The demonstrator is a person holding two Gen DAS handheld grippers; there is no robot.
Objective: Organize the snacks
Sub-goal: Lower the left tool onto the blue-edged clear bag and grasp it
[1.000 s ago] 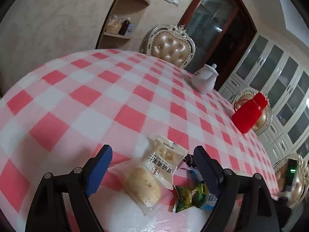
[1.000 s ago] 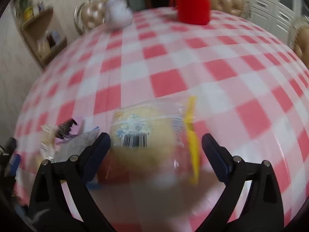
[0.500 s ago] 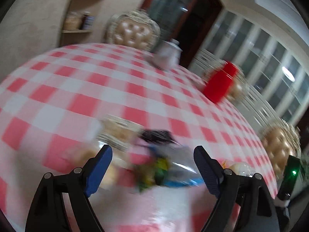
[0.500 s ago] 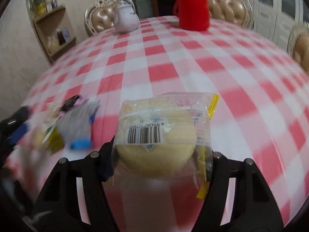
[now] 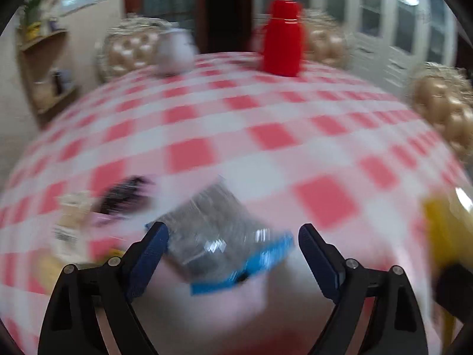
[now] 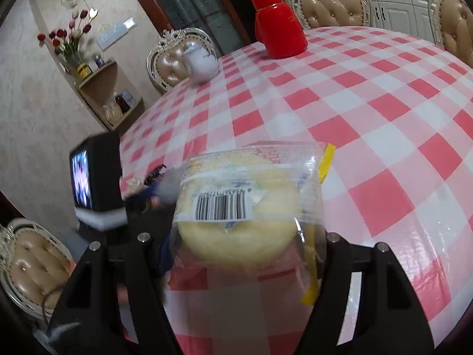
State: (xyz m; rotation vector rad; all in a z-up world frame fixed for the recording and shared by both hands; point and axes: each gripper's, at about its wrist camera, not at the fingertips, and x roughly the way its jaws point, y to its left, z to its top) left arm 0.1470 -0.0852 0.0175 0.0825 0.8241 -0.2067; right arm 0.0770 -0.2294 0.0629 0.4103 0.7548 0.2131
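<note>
Here, the right tongs are clenched on a wrapped round bun, barcode label facing the camera, held above the checked red-and-white surface; the left tongs are spread wide, released, with a silver-and-blue snack packet lying on the surface between their tips (the view is blurred); a dark packet lies just left; a red jug and white teapot stand at the far edge.

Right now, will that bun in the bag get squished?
Probably a little: the bun looks soft, and the right gripper is clamped on its thin clear wrapper. It seems light, and the loose plastic would likely crinkle and slip.
</note>
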